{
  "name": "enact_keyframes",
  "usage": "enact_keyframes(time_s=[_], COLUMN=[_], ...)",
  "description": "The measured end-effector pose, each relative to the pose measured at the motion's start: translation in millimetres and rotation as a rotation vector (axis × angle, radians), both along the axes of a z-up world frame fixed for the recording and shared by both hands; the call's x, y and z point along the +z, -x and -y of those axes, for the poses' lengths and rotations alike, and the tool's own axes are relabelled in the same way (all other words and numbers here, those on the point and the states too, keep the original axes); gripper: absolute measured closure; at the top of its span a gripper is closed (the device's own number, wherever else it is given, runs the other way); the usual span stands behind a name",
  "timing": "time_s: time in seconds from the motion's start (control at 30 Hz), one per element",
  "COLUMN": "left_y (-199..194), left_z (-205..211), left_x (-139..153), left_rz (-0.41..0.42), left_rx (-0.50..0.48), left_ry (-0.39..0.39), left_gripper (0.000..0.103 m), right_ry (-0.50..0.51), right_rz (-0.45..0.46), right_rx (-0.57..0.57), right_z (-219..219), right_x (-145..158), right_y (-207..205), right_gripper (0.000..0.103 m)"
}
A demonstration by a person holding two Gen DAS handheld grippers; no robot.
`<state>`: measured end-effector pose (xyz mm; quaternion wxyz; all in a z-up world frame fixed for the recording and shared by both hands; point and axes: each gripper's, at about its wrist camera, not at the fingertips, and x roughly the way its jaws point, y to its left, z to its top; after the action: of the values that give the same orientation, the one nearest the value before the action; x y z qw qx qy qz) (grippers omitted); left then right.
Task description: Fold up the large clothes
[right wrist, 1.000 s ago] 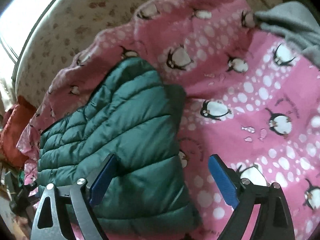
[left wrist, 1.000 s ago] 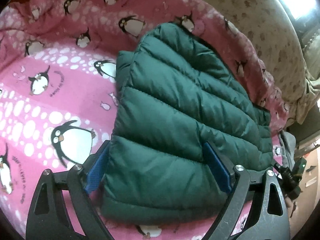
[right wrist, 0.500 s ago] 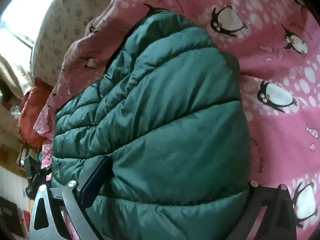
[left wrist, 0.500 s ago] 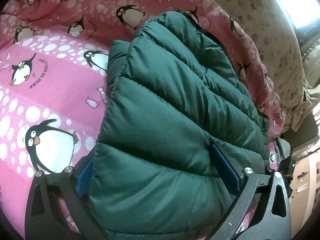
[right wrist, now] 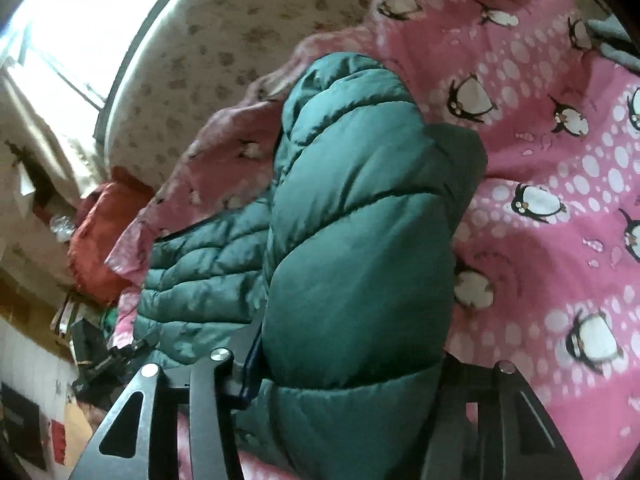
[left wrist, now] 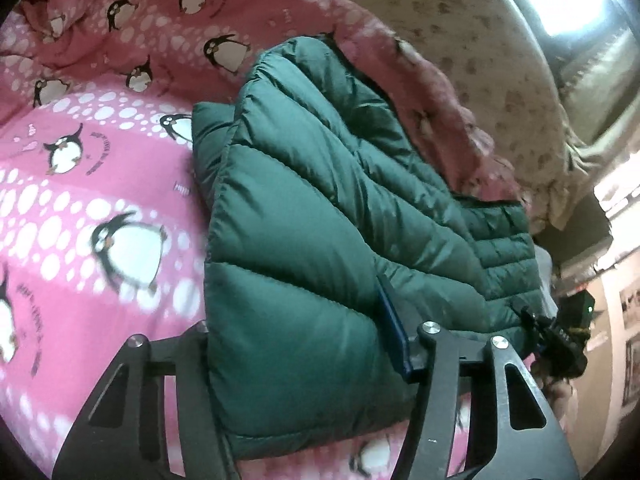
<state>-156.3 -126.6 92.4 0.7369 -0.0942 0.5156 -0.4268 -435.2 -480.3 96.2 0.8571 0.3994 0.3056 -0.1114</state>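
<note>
In the left wrist view, a dark green quilted puffer jacket (left wrist: 320, 216) lies on a pink penguin-print blanket (left wrist: 100, 184), its near end bunched up between the two black arms of the left gripper (left wrist: 300, 344). The jaws pinch a thick fold of the padded fabric: the blue pad on the right finger (left wrist: 394, 328) presses into the jacket's side, while the other finger is hidden behind the fold. The jacket's far part stretches away toward the blanket's rumpled edge, beyond which a beige spotted cover (left wrist: 480, 40) shows. The other handheld gripper's dark body (left wrist: 568, 340) appears at the right, next to the jacket's edge. In the right wrist view, the same jacket (right wrist: 360, 240) rises as a puffed, doubled-over bulge between the fingers of the right gripper (right wrist: 344, 376), whose jaws clamp the padded fold; the blue strip of one finger (right wrist: 252, 364) presses against it. The blanket (right wrist: 560, 160) spreads to the right, and an orange-red cloth bundle (right wrist: 100, 232) sits at the left, past the blanket's edge.
</note>
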Motion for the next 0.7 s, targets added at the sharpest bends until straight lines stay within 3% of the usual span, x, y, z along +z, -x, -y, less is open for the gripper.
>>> enact_keyframes(time_s=[0.27,0.3,0.37,0.43,0.5,0.6,0.7], left_y=[44,47,51,52,53,60,77], left_z=[-51,-52,-54,-55,-56,-61,-67], left_x=[7,4,-4,-11,-14,-9,6], left_rz=[-0.030,-0.021,-0.003,0.025,0.025,0.037,0.119], left_rx=[-0.063,-0.057,-0.036,0.009,0.036,0.096,0.155], left_ry=[-0.031,-0.050,-0.080,-0.105,-0.103,-0.134,-0.182], left_gripper=[0.047,0.044,0.024,0.013,0.012,0.012,0.012], right_ry=[-0.086,-0.099,-0.101,-0.048,-0.033,-0.014,0.077], right_rz=[0.007,0.003,-0.027,-0.106,-0.134,-0.136,-0.151], right_rx=[0.042,0.034,0.003,-0.039,-0.076,-0.115,-0.150], right_z=[-38,-40,-41,-41,-38,-41,-50], right_x=[-1,-5,-15,-27,-37,-34,-16], right_y=[67,73,82,81,81,85,100], right_gripper=[0.053,0.053,0.048,0.037,0.022,0.022,0.022])
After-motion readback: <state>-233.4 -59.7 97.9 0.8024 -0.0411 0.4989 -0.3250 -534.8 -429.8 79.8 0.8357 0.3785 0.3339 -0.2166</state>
